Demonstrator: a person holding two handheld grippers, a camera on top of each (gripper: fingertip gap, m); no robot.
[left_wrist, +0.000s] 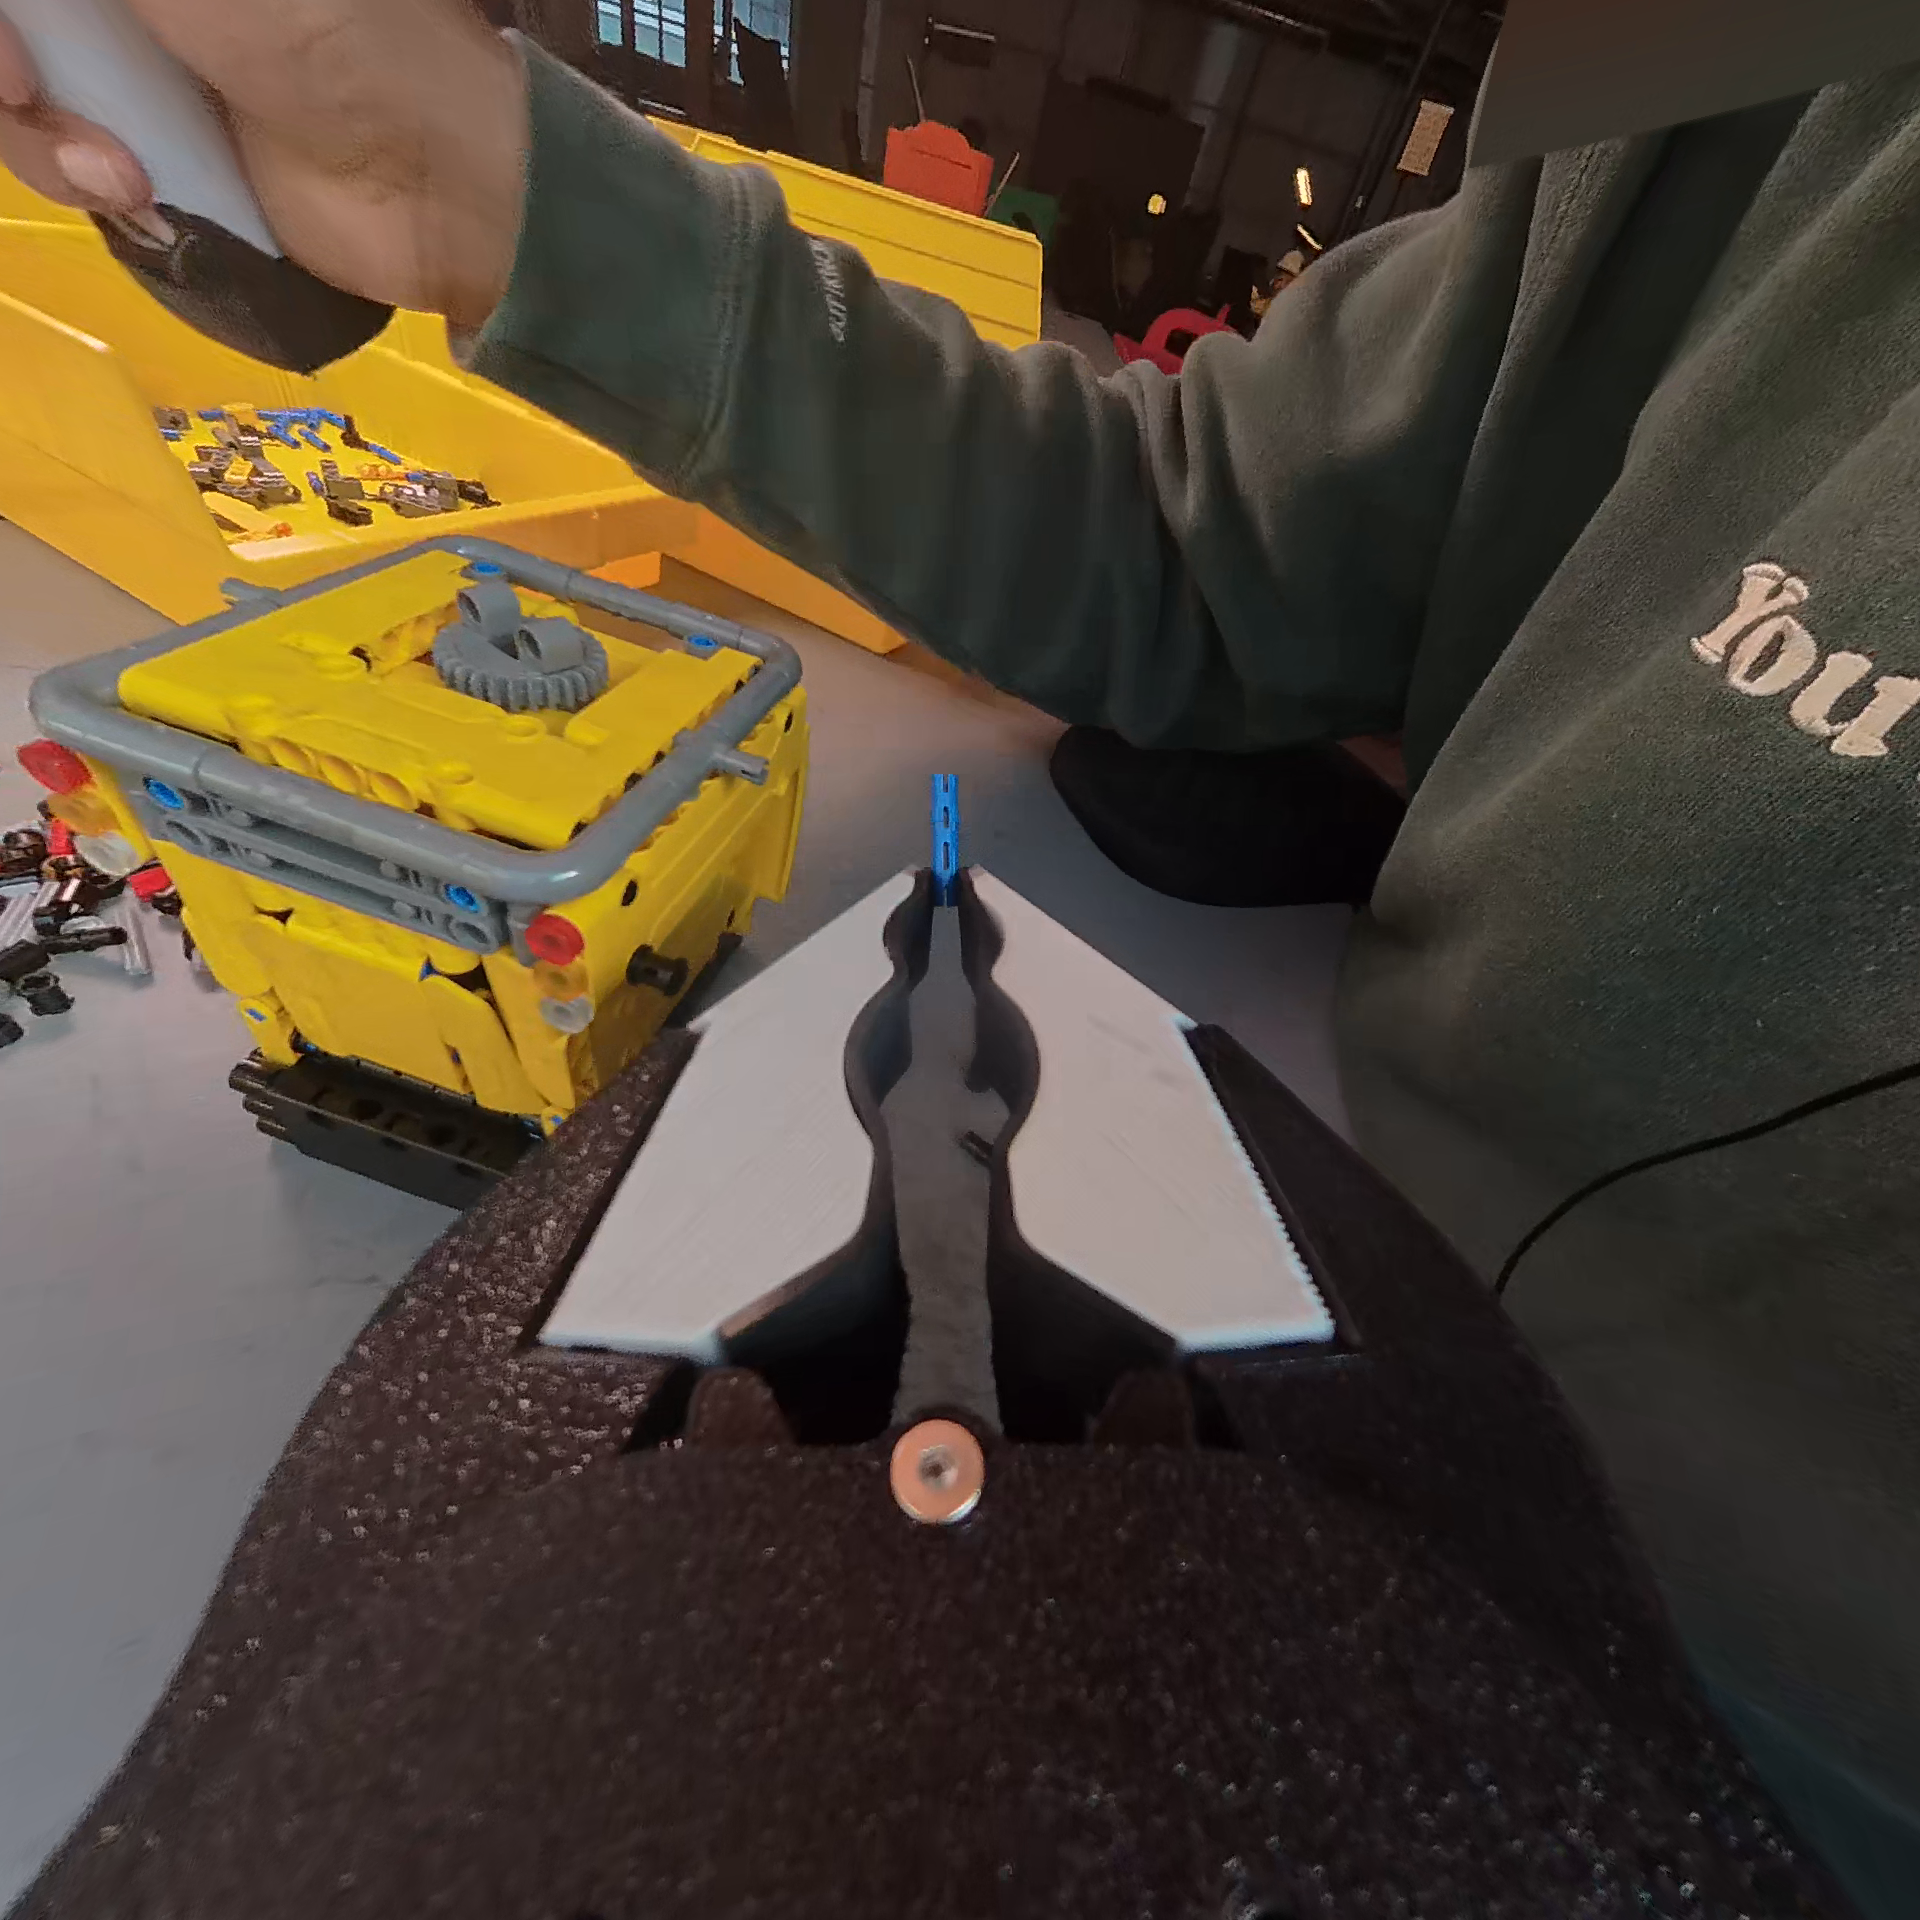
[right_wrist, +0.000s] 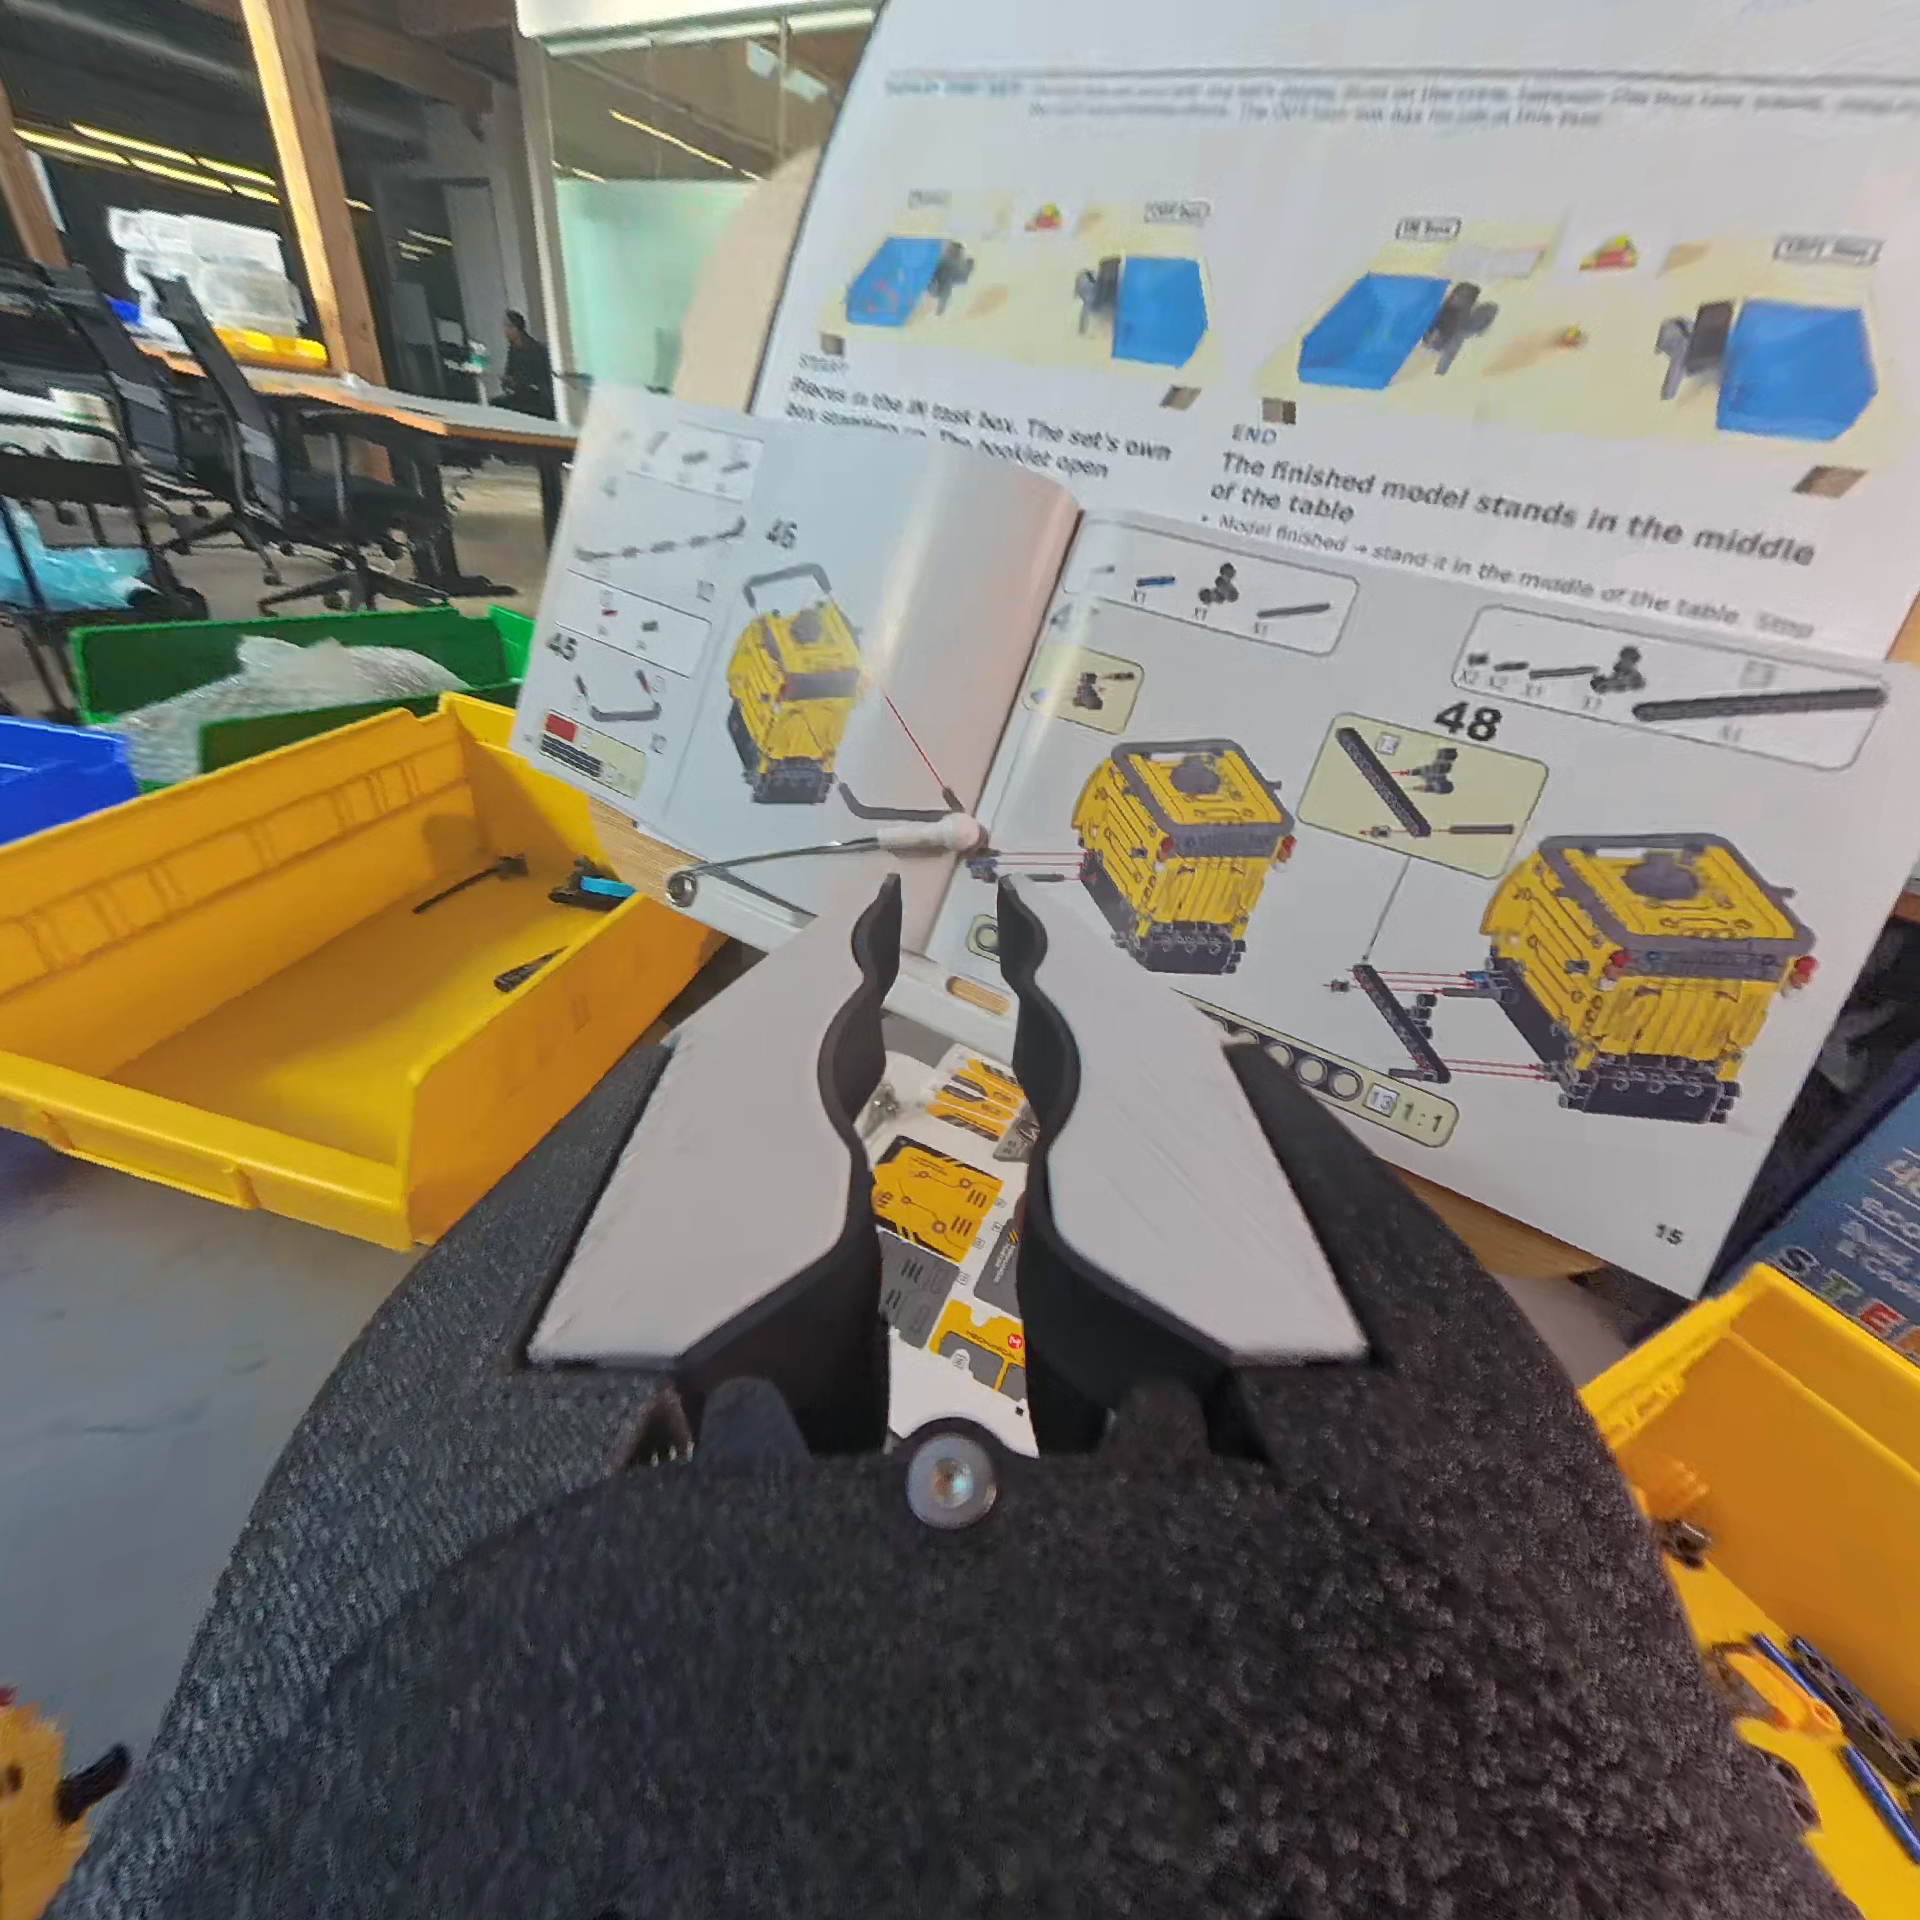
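A: In your left wrist view, what is your left claw (left_wrist: 944, 883) doing?

B: It is clenched on a thin blue plastic axle pin (left_wrist: 944, 836), which stands up from between the tips, above the grey surface (left_wrist: 135, 1247).

A: And what lies about it?

B: To its left, near but apart, a boxy yellow brick-built model with a grey tube frame and a grey gear on top (left_wrist: 436, 821) stands on that surface. Small loose black, red and grey parts (left_wrist: 68, 914) lie just beside the model's left side. Behind it is a yellow plastic bin holding small dark and blue pieces (left_wrist: 312, 468). Your green sleeve (left_wrist: 935, 436) crosses the top, and your hand (left_wrist: 312, 135) grips the other tool up in the corner.

A: Now the right wrist view?

B: Your right claw (right_wrist: 948, 896) is released, a gap between its tips and nothing in it. It points at an open instruction booklet with pictures of the yellow model (right_wrist: 1299, 831), propped upright, with a larger white printed sheet (right_wrist: 1351, 260) behind. A shallow yellow plastic tray with a few dark parts (right_wrist: 312, 987) sits to the left; another yellow bin (right_wrist: 1766, 1507) is at the right edge.
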